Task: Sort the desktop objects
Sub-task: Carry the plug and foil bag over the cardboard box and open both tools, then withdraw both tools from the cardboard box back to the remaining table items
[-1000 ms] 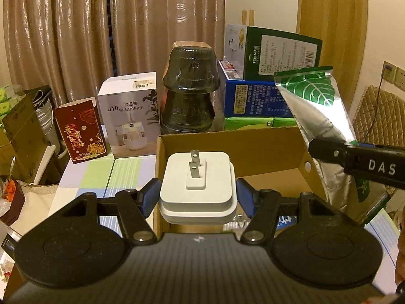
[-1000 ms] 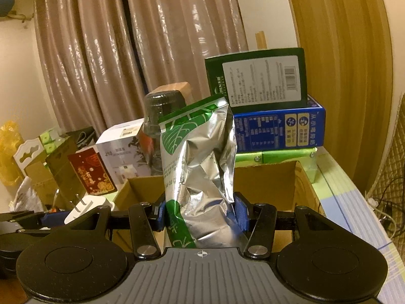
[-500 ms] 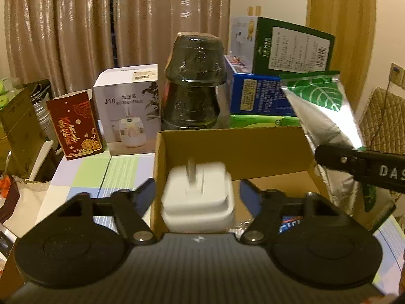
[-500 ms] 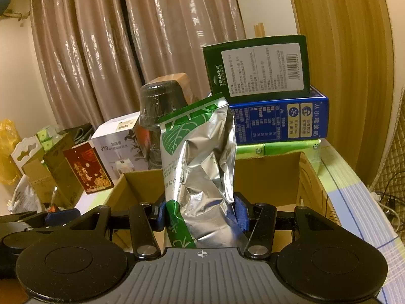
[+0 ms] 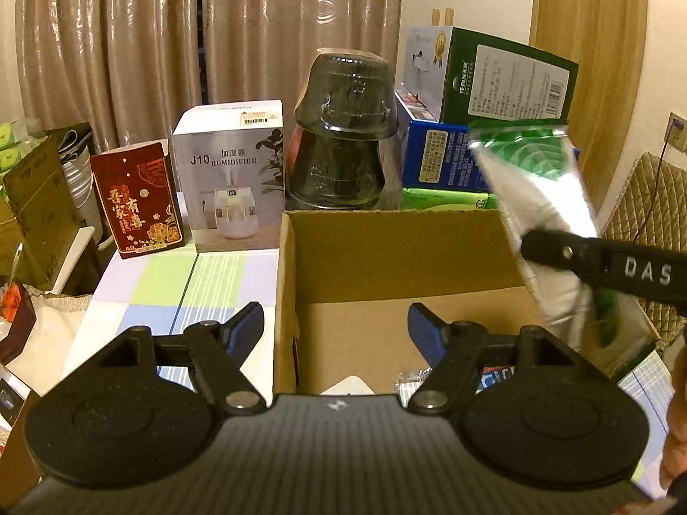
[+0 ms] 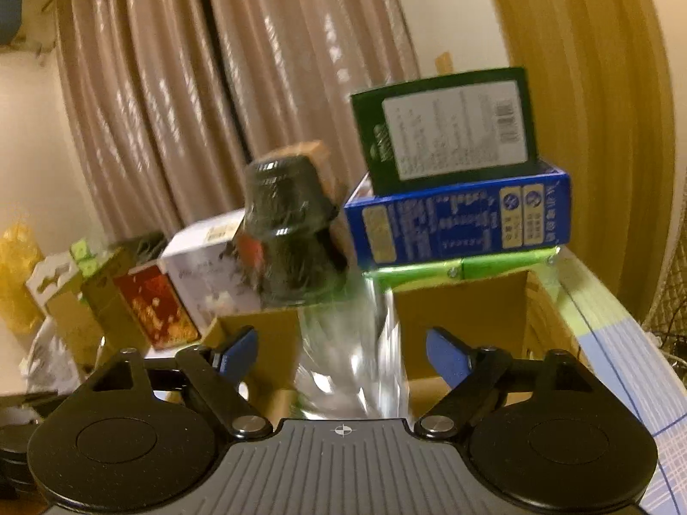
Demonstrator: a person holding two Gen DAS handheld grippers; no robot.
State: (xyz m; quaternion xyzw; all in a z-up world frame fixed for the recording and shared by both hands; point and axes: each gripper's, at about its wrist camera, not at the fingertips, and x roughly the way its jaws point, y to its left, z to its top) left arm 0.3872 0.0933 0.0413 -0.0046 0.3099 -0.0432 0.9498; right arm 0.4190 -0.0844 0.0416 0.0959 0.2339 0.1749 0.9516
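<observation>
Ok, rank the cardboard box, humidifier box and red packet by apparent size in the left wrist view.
1. Cardboard box, largest, though it is also nearest the camera.
2. Humidifier box.
3. Red packet, smallest; it stands beside the humidifier box at a similar depth, so that ranking is fair.

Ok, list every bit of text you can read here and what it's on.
"J10 HUMIDIFIER", beside Chinese characters I can't read surely: white box.
"DAS": right gripper's finger.
"TEPLN", roughly; small and doubtful: green box.
Gold Chinese characters, not read with confidence: red box.
Fine print on the blue box and the green box's white label: too small.
Foil pouch: blurred.
</observation>
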